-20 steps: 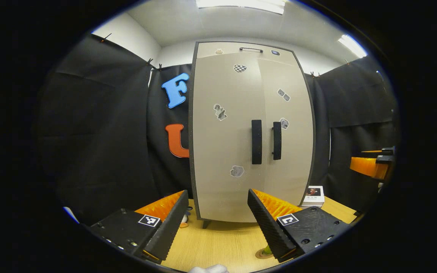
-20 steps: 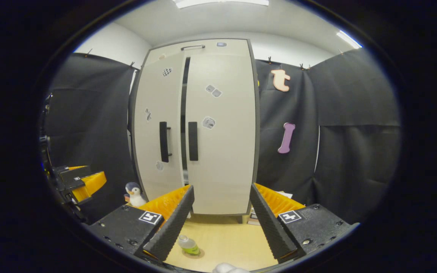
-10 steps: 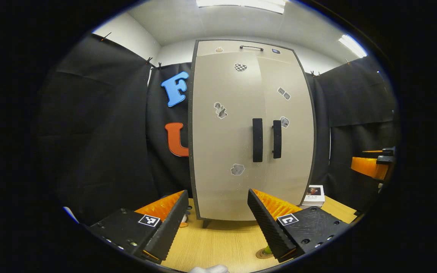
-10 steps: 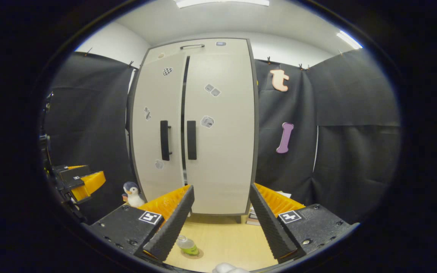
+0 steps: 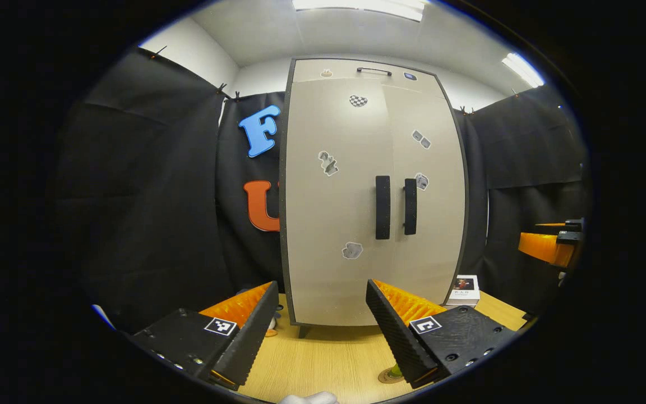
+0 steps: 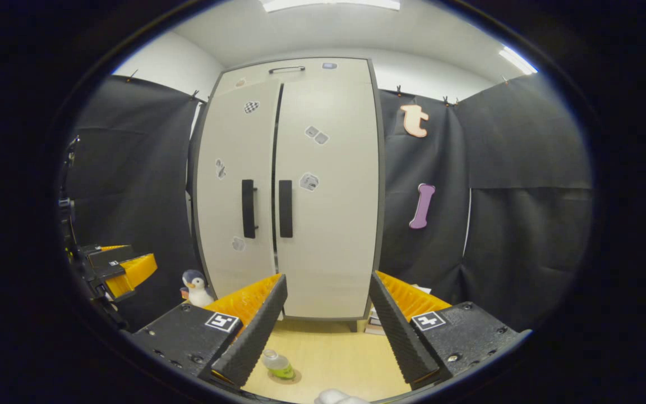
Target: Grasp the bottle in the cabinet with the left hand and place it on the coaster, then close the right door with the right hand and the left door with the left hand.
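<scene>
Cabinet (image 5: 368, 191) seen from both tools, which stand back from it over the table (image 5: 323, 359). The left tool (image 5: 314, 331) and the right tool (image 6: 323, 331) each have their jaws spread wide and hold nothing. The bottle (image 6: 278, 363) stands on the coaster (image 6: 288, 375) on the table, in front of the cabinet and low between the two tools. In the left gripper view the left door (image 5: 334, 196) and right door (image 5: 427, 191) look flush; in the right gripper view a thin dark line runs between them, so whether the left door is fully seated cannot be told. The step in hand appears to be finishing that left door. To do it well, press flat on the panel near its handle (image 5: 382, 207), push straight in without hooking the handle, and keep the tool clear of the bottle below.
</scene>
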A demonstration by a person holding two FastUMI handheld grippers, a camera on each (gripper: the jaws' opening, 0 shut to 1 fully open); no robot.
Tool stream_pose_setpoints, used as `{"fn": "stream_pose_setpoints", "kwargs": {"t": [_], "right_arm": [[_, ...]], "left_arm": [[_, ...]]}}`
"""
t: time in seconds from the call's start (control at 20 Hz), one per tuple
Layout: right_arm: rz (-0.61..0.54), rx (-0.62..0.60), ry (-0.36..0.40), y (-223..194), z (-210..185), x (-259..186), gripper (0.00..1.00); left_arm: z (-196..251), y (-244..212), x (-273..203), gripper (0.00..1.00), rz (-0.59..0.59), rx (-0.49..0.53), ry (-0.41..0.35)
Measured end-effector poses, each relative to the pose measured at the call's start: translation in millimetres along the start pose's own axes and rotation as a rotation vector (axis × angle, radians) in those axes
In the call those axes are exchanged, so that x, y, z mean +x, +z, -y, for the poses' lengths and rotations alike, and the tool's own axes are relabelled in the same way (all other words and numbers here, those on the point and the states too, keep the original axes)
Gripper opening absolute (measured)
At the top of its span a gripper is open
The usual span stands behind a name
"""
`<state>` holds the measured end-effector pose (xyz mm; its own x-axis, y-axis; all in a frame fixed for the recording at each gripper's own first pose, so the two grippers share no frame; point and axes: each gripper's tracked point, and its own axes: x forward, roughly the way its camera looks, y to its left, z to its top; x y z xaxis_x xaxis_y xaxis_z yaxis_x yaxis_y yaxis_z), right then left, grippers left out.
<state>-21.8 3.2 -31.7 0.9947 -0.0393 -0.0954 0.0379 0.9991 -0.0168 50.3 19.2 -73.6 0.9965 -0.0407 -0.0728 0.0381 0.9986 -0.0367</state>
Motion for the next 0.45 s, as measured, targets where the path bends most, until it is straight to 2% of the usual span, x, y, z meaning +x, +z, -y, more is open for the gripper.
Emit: {"fn": "stream_pose_setpoints", "kwargs": {"t": [0.45], "right_arm": [[0.008,-0.002,0.001,1.1,-1.2,-1.9,0.97]], "left_arm": [[-0.6,0.0,-0.4,0.96,-0.001,0.002,-0.002]]}}
